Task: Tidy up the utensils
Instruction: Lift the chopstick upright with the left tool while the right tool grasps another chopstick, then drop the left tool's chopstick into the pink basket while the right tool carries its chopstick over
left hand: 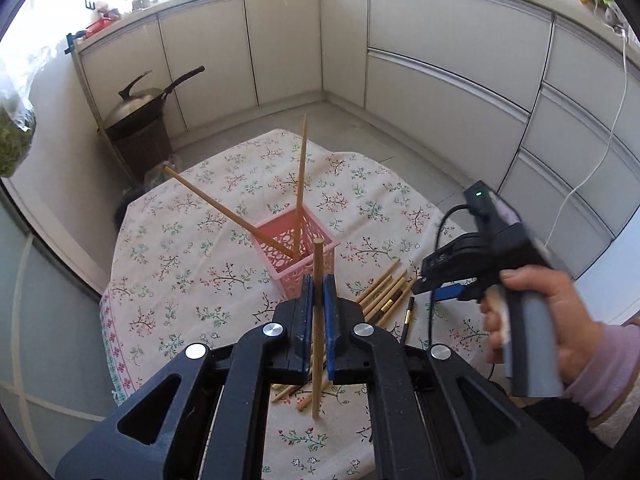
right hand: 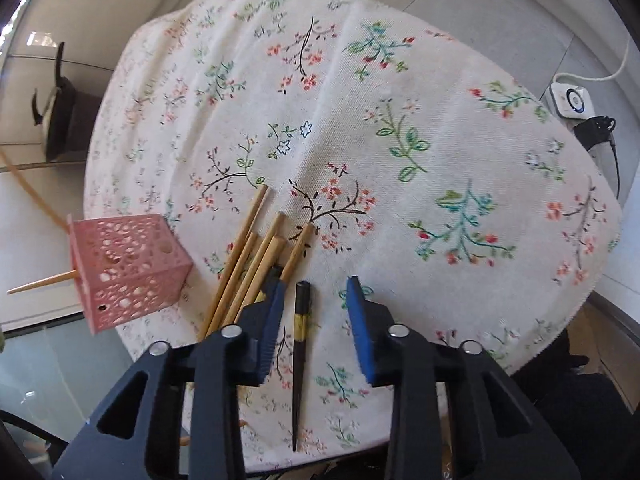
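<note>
Floral-clothed table (right hand: 400, 120): pink basket (right hand: 128, 268), perhaps seven chopsticks (right hand: 256, 252).

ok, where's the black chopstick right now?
In the right wrist view the black chopstick lies flat on the floral tablecloth, between the open fingers of the right hand-held gripper, just right of the pile of wooden chopsticks.

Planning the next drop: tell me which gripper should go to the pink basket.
Left. The left gripper already clamps a wooden chopstick right by the pink basket; the right gripper is open, empty, over the black chopstick.
</note>
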Available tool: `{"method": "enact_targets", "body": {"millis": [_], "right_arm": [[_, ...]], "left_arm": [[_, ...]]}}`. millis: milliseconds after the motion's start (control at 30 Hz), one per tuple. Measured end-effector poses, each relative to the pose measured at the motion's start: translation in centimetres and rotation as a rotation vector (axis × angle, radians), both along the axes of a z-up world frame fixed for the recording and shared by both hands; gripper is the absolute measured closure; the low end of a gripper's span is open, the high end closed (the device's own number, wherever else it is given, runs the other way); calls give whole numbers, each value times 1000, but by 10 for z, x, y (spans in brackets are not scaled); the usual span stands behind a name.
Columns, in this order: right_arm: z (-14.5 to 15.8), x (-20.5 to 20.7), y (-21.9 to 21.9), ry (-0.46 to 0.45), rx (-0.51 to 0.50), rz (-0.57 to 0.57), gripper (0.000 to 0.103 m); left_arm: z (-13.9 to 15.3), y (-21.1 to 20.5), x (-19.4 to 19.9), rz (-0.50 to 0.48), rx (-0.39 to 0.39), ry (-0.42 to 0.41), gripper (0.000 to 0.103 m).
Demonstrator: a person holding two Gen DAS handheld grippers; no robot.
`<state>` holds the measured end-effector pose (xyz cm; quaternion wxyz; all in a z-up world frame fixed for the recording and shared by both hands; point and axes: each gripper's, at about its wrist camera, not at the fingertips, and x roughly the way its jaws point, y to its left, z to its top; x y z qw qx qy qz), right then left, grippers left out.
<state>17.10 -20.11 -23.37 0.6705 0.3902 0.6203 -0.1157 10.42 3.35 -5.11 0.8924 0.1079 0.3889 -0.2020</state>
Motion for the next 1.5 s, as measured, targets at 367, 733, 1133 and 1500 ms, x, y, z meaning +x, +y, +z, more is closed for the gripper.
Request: {"method": "enact_targets", "body": {"millis": [367, 733, 1133, 1500], "right_arm": [[-15, 23, 10, 36, -23, -22, 92], [-18, 34, 20, -21, -30, -19, 97], [99, -17, 35, -400, -144, 130, 98], [215, -81, -2, -713, -209, 144, 98]], "left_arm": [[25, 21, -12, 20, -63, -59, 98], [41, 30, -20, 51, -81, -98, 98], [70, 44, -26, 121, -199, -153, 98], [89, 58, -23, 220, -352, -167, 98]]}}
